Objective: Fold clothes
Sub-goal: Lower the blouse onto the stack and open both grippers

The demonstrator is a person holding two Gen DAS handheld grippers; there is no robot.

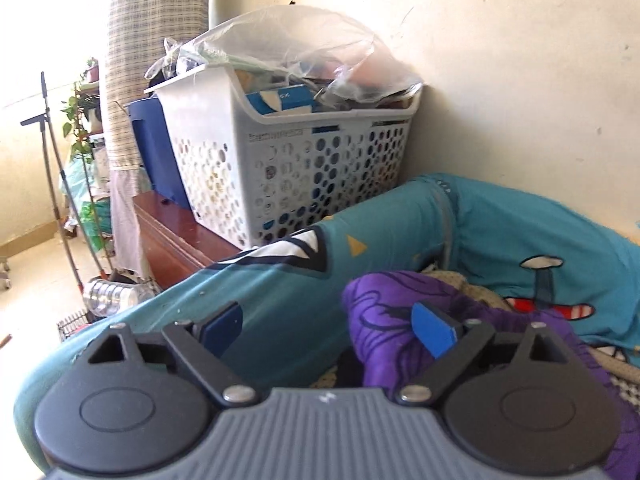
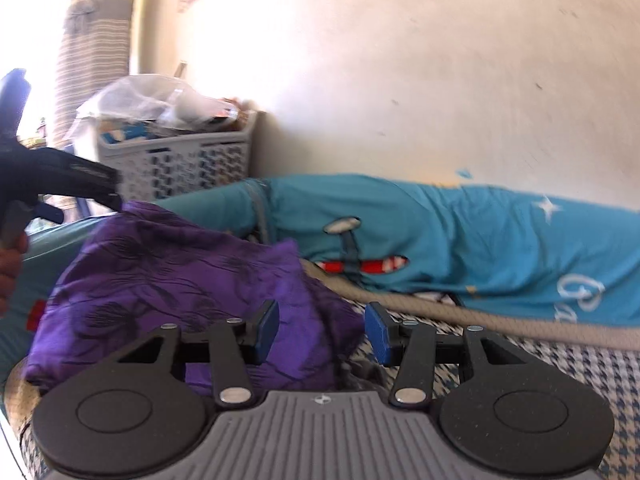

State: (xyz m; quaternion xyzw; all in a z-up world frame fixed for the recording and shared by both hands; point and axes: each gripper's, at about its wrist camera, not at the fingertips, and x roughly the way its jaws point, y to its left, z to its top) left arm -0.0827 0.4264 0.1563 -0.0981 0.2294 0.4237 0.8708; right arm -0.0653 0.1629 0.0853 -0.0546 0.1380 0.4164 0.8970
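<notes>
A purple garment [image 1: 400, 308] with a dark leaf print lies crumpled on the bed; the right wrist view shows it [image 2: 172, 276] as a rumpled heap. My left gripper [image 1: 328, 330] is open wide, its right blue pad in front of the purple cloth and its left pad over the teal sheet, with nothing pinched. My right gripper [image 2: 323, 332] is open with its pads apart above the right edge of the garment, not pressing on it. The right wrist view also shows the left gripper [image 2: 80, 196] at the garment's far left corner, held by a hand [image 2: 8, 264].
A teal cartoon-print sheet [image 2: 500, 240] is bunched along the cream wall. A blue-and-white checked cover [image 2: 560, 376] lies under the garment. A full white laundry basket [image 1: 288, 168] sits on a wooden cabinet [image 1: 180, 240] beside the bed, next to a blue bin [image 1: 154, 148].
</notes>
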